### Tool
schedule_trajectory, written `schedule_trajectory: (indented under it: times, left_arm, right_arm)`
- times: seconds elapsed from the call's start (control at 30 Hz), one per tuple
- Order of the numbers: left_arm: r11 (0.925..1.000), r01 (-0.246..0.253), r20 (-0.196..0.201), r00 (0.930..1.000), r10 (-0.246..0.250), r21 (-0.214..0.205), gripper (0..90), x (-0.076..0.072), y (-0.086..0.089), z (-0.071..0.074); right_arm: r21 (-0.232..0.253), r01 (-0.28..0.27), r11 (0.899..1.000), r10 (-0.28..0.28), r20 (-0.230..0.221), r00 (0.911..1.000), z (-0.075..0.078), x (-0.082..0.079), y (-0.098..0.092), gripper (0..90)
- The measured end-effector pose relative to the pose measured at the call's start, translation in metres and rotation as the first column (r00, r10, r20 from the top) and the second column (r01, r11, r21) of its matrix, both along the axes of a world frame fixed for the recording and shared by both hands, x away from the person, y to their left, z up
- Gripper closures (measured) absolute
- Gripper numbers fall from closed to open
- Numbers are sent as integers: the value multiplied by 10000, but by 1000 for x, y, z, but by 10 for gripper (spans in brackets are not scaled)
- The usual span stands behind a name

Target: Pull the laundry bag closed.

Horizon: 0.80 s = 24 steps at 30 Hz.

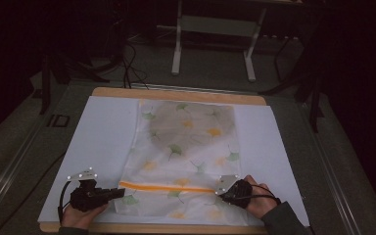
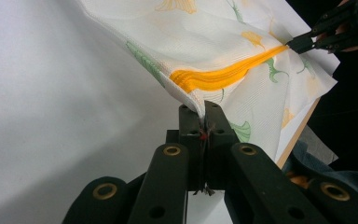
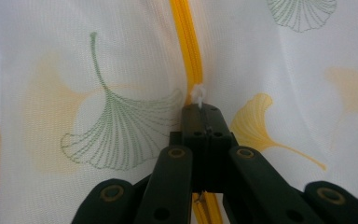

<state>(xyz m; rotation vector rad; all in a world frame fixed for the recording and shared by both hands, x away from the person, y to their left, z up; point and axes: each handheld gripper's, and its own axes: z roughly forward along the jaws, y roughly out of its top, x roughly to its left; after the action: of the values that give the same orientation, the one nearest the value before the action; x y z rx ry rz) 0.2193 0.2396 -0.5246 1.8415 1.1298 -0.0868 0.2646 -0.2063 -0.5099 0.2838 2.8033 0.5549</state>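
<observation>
The left tool [image 1: 119, 192] lies low at about seven o'clock on the worktop, held in the person's left hand [image 1: 81, 215], its black jaws pressed together on the near left edge of the white mesh fabric bag printed with green and yellow ginkgo leaves [image 1: 186, 147]. In the left gripper view the left tool [image 2: 204, 108] pinches a raised fold of that bag [image 2: 214, 42] just below the end of the orange zipper [image 2: 223, 74], and the cloth rises from the jaws like a small tent. The bag lies flat over the middle of a white sheet [image 1: 103, 142] that covers the wooden worktop [image 1: 176, 94], reaching from twelve o'clock down toward six, with a darker round patch showing through its far half. The orange zipper [image 1: 166, 186] runs straight across the near part of the bag, from the left tool toward the right one. At about five o'clock the right tool [image 1: 219, 192], held in the right hand [image 1: 257, 198], meets the zipper's right end. In the right gripper view the right tool [image 3: 201, 109] is clamped on the small white zipper pull [image 3: 198, 95], with the orange zipper [image 3: 189, 46] running straight away from the jaws.
</observation>
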Motion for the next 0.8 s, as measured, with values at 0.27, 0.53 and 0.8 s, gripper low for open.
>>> schedule_trajectory:
  times: [0.27,0.53,0.8]
  left_arm:
    - [10000,1,10,10000,-1,22,885,0,0,0]
    - [10000,-14,5,10000,14,-15,884,0,1,0]
    - [10000,-30,39,10000,30,25,884,0,1,0]
  right_arm:
    - [29,255,9997,-255,52,9997,2,-1,-11,900]
    - [-7,403,9992,-403,43,9992,2,-1,-19,900]
    - [1,548,9985,-548,56,9985,1,-2,-25,900]
